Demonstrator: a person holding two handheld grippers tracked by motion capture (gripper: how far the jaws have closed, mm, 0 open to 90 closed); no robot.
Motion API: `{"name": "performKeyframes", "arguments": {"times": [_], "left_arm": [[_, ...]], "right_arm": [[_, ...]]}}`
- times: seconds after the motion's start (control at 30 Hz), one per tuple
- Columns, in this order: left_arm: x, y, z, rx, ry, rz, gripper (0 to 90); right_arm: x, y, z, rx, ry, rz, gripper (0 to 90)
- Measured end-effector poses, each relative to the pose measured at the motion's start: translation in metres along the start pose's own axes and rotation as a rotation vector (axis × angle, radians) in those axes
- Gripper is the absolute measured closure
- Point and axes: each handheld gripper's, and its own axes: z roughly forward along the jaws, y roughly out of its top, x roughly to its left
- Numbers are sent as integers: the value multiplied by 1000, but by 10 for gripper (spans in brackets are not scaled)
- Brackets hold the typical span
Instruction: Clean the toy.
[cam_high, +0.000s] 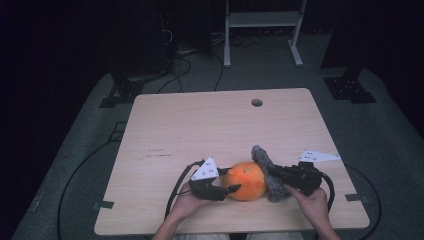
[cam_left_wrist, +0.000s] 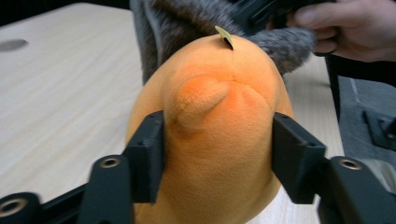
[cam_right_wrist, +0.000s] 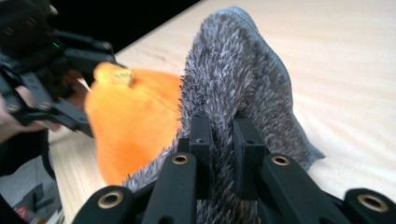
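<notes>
A round orange plush toy (cam_high: 246, 180) lies near the front edge of the wooden table (cam_high: 200, 130). My left gripper (cam_high: 226, 181) is shut on the plush (cam_left_wrist: 215, 130), one jaw pressed into each side. A shaggy grey cloth (cam_high: 268, 172) drapes against the far right side of the plush. My right gripper (cam_high: 274, 172) is shut on a fold of that grey cloth (cam_right_wrist: 233, 93), with the orange plush (cam_right_wrist: 130, 126) just to its left. A small tan tag (cam_left_wrist: 225, 35) sticks out of the plush's top.
The table has a round cable hole (cam_high: 257, 102) near its far edge. Bare wood stretches behind and to the left of the plush. A white metal frame (cam_high: 262, 30) and cables (cam_high: 175, 70) sit on the grey floor beyond the table.
</notes>
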Motion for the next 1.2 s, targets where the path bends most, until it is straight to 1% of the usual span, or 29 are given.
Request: {"name": "performKeyframes", "arguments": {"times": [0.03,0.07,0.1,0.13,0.17,0.2,0.23,0.27,0.3,0.37,0.4,0.47,0.53,0.6,0.63,0.67,0.7,0.77,0.8,0.83,0.9,0.93,0.97,1.0,1.03,1.07,1.1,1.13,1.2], "left_arm": [[-1,3,-1,-7,14,2,448],[-2,6,-2,-6,27,15,457],[-4,8,-3,1,42,27,464],[-6,10,-3,14,52,40,467],[-7,11,-3,21,55,46,470],[-9,11,-2,16,55,51,474],[-11,12,-1,13,52,52,477],[-12,12,0,15,44,53,478],[-13,12,0,15,46,53,480],[-14,13,0,19,41,50,482],[-14,12,0,22,39,50,483],[-12,11,-1,16,34,38,484],[-11,11,-1,13,36,27,484],[-11,11,-1,12,36,28,484],[-10,11,-1,10,36,27,484],[-10,12,-2,4,35,24,485],[-10,13,-2,3,39,25,484],[-11,13,-3,9,45,35,485],[-11,14,-3,6,44,36,485],[-12,14,-3,6,42,38,485],[-13,15,-3,-2,28,32,485],[-13,15,-3,0,24,36,485],[-14,15,-4,4,21,44,485],[-14,15,-4,5,16,50,483],[-14,14,-4,1,10,50,480],[-14,13,-4,-5,1,53,471],[-13,12,-4,-13,-14,55,445],[-12,10,-4,-21,-26,47,386],[-7,7,-2,-25,-32,30,268]], "right_arm": [[5,4,-3,-24,10,-14,797],[11,8,-7,-55,18,-31,798],[17,13,-10,-81,28,-54,799],[24,17,-12,-99,42,-67,798],[30,20,-13,-117,62,-81,799],[37,23,-12,-121,74,-98,798],[42,24,-8,-113,83,-117,798],[45,24,-4,-95,91,-127,799],[47,23,1,-74,96,-126,798],[47,19,11,-30,78,-142,799],[44,17,13,-18,74,-140,799],[38,13,14,-20,70,-124,800],[33,11,12,-14,46,-112,800],[24,7,11,-2,23,-95,800],[20,6,9,4,11,-77,800],[19,6,7,3,4,-74,800],[20,7,4,-13,4,-78,799],[28,11,0,-59,39,-86,799],[35,14,-1,-81,58,-115,799],[41,16,0,-83,62,-143,799],[46,17,5,-56,58,-169,799],[45,15,9,-41,52,-171,799],[43,13,11,-27,49,-160,800],[38,11,13,-20,56,-143,800],[34,9,13,-25,64,-119,800],[32,8,13,-22,59,-110,799],[31,7,12,-16,52,-111,800],[29,6,12,-15,53,-110,799],[28,3,12,-4,51,-108,799]]}}
